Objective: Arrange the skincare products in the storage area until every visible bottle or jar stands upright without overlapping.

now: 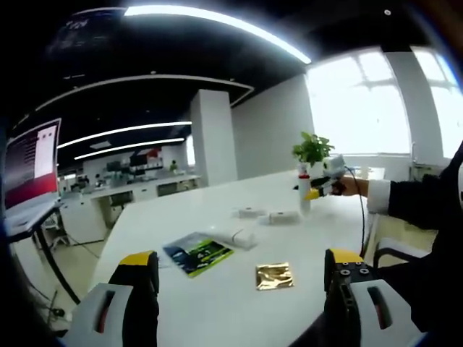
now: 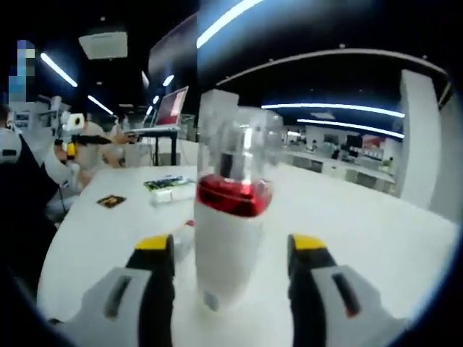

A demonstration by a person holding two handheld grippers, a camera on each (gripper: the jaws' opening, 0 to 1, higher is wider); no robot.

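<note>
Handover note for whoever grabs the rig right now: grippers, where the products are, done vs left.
Left gripper: open, empty, above the white table.
Right gripper: open, jaws either side of the white bottle with red band and clear cap; not clamped. Bottle upright on the table.
Elsewhere on the table: two small white items lying flat, a white tube, a gold sachet, a green packet, a potted plant.
Done: that bottle stands.
Left: probably stand up the flat products, spaced apart.
</note>
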